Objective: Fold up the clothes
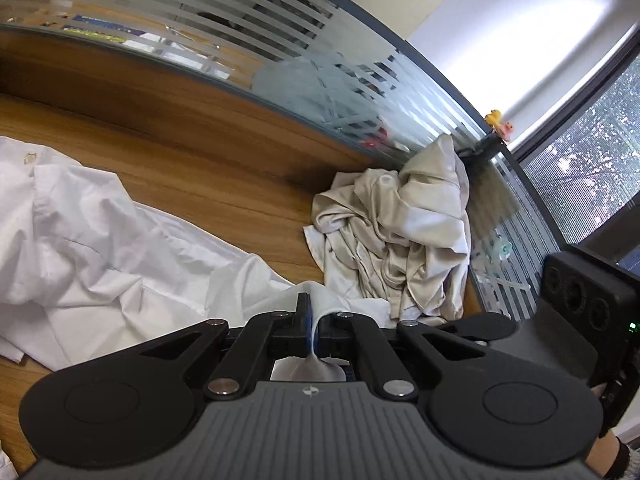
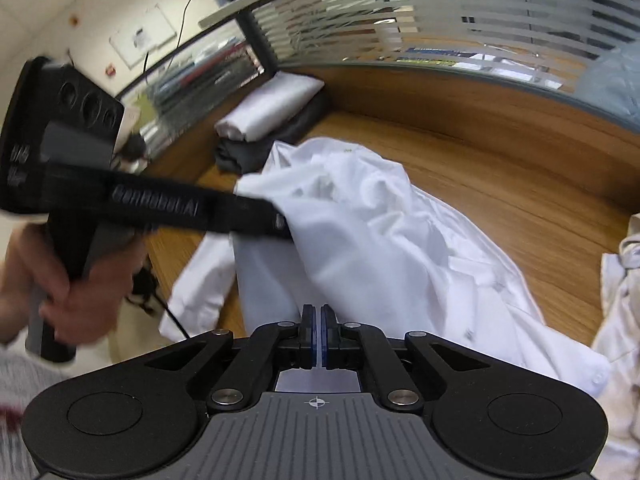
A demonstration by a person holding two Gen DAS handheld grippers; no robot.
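Wooden table (image 1: pixel 208 184) with glass partition behind, crumpled white shirt (image 1: pixel 80 240) spread on it, heaped beige garment (image 1: pixel 400 232) near the partition, folded white cloth (image 2: pixel 272 110) stacked on folded dark cloth (image 2: pixel 236 156)

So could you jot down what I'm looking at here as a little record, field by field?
surface: wooden desk with a striped glass partition behind
being handled: white shirt, crumpled, spread across the desk
left gripper: shut on a fold of the white shirt
right gripper: shut, thin white cloth between its pads
waiting: beige garment, heaped by the partition
already folded: white piece on a dark piece, stacked at the desk's far end
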